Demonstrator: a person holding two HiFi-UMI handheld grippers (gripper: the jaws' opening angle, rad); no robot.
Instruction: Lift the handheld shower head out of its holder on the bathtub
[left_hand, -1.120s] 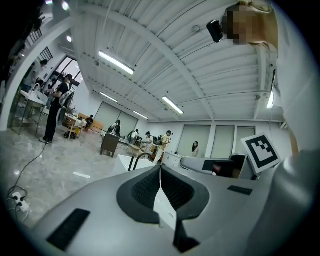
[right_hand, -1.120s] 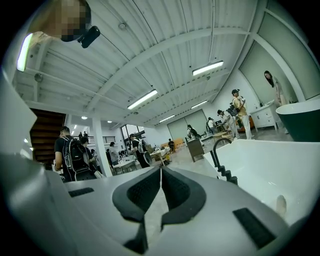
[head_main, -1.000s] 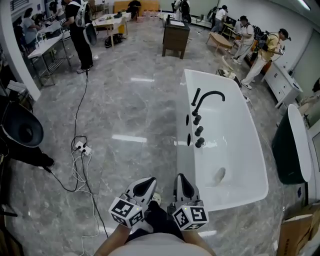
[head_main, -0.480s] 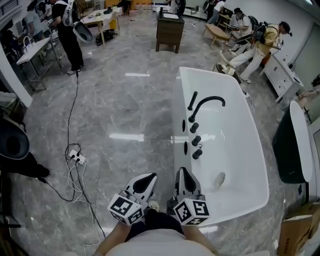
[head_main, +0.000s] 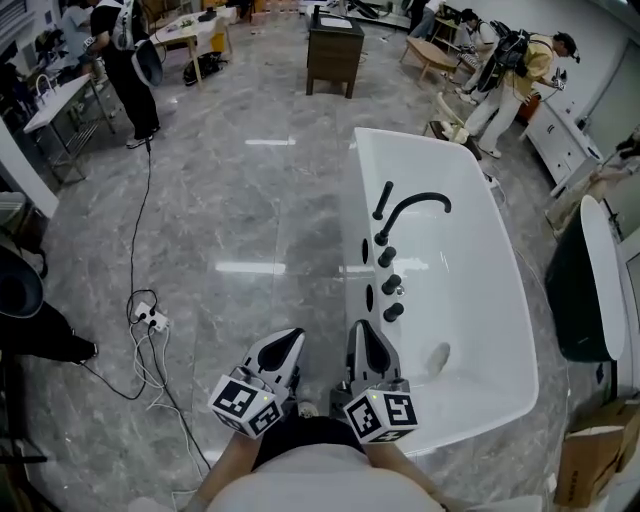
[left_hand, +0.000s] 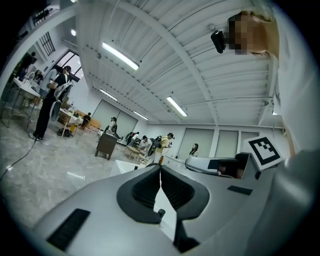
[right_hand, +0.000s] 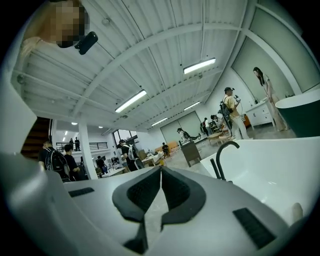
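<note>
**A:** Where's the handheld shower head (head_main: 383, 200) sitting?

**B:** I'm seeing it standing in its holder on the left rim of the bathtub (head_main: 480, 290). It's at the far end of the fitting row, just beyond the arched spout (head_main: 418, 203) and well ahead of both grippers.

**A:** Handling?

**B:** I'm reading it as a slim, rigid black wand, probably light, with a smooth finish that's likely slippery. A hose may be trailing below it, but I can't tell. I'm planning to pinch it mid-shaft and draw it out along its own axis.

**A:** Tools?

**B:** The left gripper (head_main: 292, 345) and right gripper (head_main: 362, 335) are both riding with jaws fully together — holding nothing, touching nothing. The right one is hanging by the tub's near left edge. It'll be needing to open before any grab.
</note>
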